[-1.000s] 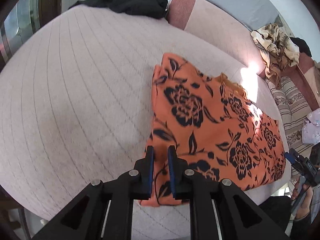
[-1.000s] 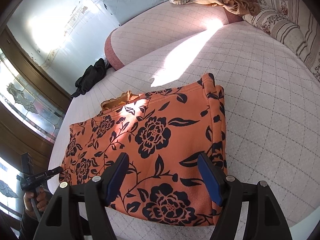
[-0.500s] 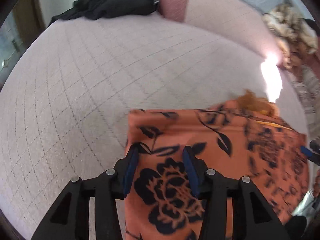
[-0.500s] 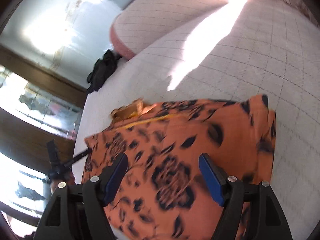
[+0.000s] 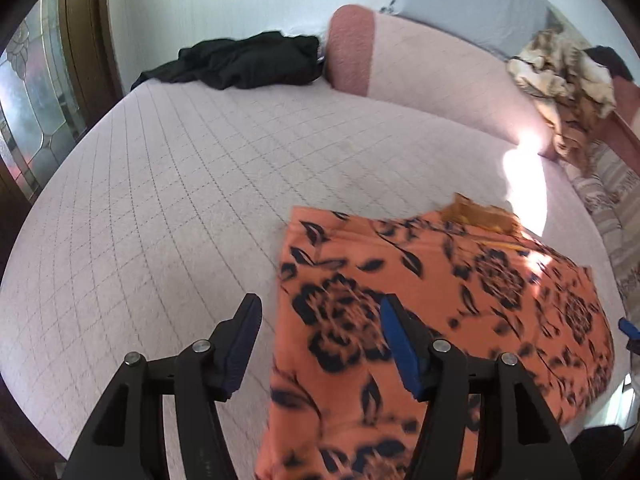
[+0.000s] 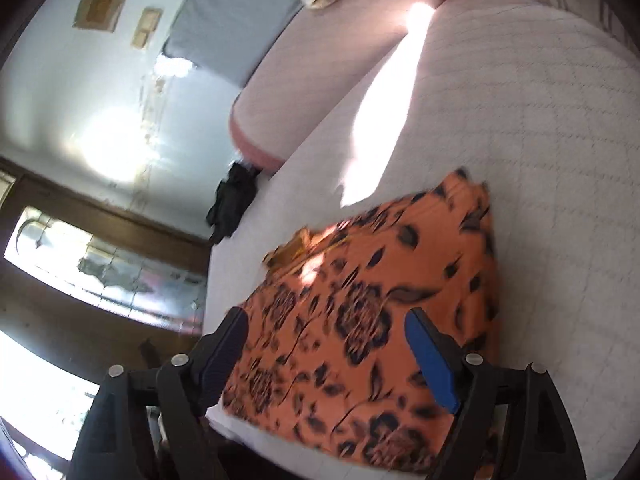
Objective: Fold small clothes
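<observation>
An orange garment with a black flower print (image 5: 440, 312) lies folded flat on the quilted bed, near its front edge; it also shows in the right wrist view (image 6: 380, 312). My left gripper (image 5: 320, 336) is open and empty, raised above the garment's left edge. My right gripper (image 6: 324, 344) is open and empty, tilted, above the garment's near part. A bit of brownish-yellow cloth (image 5: 476, 212) pokes out at the garment's far edge.
The quilted pinkish bed (image 5: 180, 184) spreads wide to the left. A black garment (image 5: 240, 60) lies at its far edge by a pink bolster (image 5: 352, 48). A beige crumpled cloth (image 5: 560, 72) lies far right. A wood-framed window (image 5: 36, 92) stands left.
My left gripper let go of the garment's corner, opened wide and lifted back. My right gripper stayed open and tilted away upward. The garment now rests flat.
</observation>
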A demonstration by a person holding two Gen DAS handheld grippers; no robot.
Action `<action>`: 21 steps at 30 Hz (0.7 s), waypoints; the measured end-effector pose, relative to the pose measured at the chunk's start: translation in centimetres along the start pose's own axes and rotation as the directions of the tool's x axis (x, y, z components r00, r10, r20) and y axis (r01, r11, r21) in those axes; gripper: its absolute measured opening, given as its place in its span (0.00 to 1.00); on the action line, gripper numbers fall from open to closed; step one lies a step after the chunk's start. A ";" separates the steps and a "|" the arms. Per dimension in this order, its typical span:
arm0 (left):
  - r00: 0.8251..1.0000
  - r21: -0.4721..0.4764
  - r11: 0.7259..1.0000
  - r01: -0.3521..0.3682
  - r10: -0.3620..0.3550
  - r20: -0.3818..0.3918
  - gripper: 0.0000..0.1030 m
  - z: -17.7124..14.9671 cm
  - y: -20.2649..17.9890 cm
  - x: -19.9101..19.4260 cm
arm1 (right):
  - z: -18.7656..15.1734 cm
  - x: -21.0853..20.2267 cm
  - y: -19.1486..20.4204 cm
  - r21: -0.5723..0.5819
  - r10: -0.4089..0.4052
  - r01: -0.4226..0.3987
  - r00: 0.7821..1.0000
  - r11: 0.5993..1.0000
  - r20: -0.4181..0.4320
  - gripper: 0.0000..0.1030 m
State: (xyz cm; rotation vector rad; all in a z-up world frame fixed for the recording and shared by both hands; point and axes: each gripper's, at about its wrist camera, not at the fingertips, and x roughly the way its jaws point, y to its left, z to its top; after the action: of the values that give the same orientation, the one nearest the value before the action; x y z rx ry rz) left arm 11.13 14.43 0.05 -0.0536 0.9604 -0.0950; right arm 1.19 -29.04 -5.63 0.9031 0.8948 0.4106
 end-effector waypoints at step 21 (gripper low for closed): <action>0.999 0.055 0.998 0.042 -0.043 0.018 0.72 -7.1 -3.9 -0.6 | -13.2 -0.5 -4.9 0.400 -0.103 0.028 0.981 0.916 0.167 0.81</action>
State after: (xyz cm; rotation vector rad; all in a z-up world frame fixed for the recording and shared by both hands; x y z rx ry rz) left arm 4.71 10.62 -3.20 -0.0245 0.9371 -0.1597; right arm -10.03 -25.56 -13.42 1.2585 0.8469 0.0802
